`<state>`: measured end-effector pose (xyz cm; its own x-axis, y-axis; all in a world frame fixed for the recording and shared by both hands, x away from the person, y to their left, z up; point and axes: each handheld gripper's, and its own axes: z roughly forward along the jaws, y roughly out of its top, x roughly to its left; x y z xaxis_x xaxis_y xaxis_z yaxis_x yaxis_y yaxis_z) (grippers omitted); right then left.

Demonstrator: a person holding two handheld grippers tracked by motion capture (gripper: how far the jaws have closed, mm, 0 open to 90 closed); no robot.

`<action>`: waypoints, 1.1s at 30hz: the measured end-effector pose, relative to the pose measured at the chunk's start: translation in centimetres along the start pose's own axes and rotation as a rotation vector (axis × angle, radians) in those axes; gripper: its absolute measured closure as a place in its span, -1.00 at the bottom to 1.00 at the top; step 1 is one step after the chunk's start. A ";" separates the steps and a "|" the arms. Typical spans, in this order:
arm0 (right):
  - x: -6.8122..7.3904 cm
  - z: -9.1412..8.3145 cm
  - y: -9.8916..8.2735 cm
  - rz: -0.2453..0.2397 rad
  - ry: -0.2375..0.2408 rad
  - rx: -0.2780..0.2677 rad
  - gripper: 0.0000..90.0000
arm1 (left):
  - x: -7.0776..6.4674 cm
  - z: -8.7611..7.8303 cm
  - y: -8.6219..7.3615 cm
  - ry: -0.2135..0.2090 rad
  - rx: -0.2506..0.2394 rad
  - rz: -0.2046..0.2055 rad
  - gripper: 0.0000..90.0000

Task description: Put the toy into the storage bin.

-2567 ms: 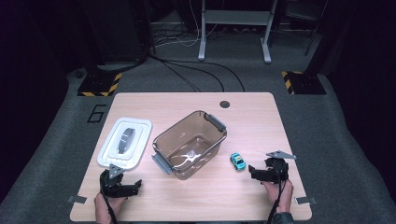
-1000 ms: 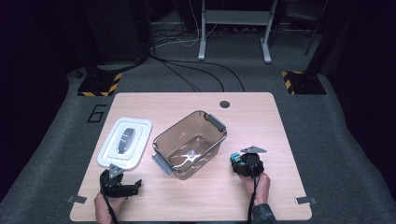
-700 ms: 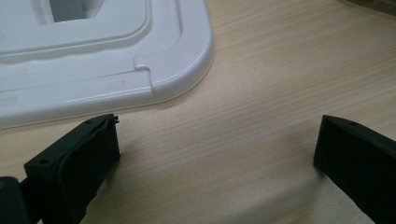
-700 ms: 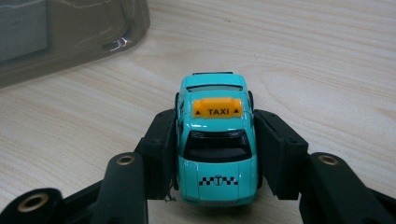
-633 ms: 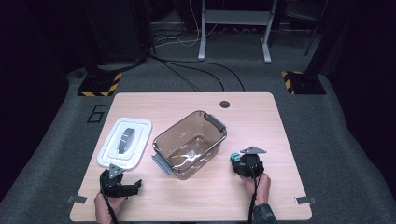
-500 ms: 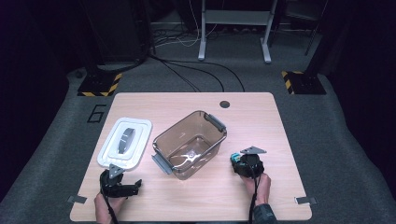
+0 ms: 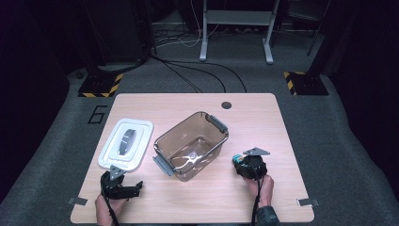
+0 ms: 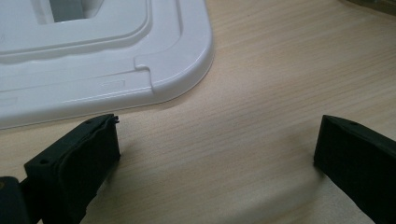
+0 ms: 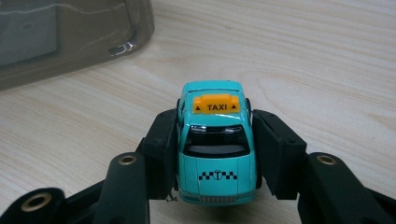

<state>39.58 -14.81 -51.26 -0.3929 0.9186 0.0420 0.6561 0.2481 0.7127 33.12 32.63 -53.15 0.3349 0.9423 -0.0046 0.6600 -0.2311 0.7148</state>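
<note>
Turquoise paint marks the toy taxi (image 9: pixel 216 149), which sits on the wooden table (image 7: pixel 263 122) at about four o'clock from the table's centre, clamped between the two black jaws of the right gripper (image 7: pixel 241 165). In the right gripper view the jaws press flat against both sides of the car, whose orange roof sign reads TAXI and whose bonnet carries a small chequered band; its wheels appear to rest on the tabletop. They have just been closing, with the taxi between them. At ten o'clock from the car stands a clear brownish plastic storage bin (image 7: pixel 191 146) with grey handles, empty and open-topped, near the taxi but not touching it; its corner shows at the upper left of the right gripper view (image 9: pixel 74 37). A white bin lid (image 7: pixel 126 150) with a grey grip lies flat at nine o'clock from the bin, just beside it. At six o'clock from the lid rests the left gripper (image 7: pixel 137 187), held in the person's left hand (image 7: pixel 107 209) at the table's near edge. In the left gripper view its jaws stand wide apart with only bare wood between them, grasping nothing, and the rounded corner of the lid (image 8: pixel 140 60) lies just past the left jaw, close but apart from it.
</note>
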 end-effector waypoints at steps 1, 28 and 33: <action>0.0 0.1 -0.1 0.004 -0.004 0.003 0.15 | 0.0 0.0 0.0 0.000 0.000 0.000 -1.00; 0.2 0.8 0.3 -0.001 -0.015 0.012 0.13 | 0.0 0.0 0.0 0.000 0.000 0.000 -1.00; 0.2 0.5 0.3 -0.011 -0.014 0.001 0.13 | 0.0 0.0 0.0 0.000 -0.001 0.000 -1.00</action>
<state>40.00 -14.37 -51.41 -0.3914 0.9199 0.0242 0.6523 0.2588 0.7124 33.12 32.63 -53.15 0.3345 0.9424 -0.0047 0.6598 -0.2306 0.7152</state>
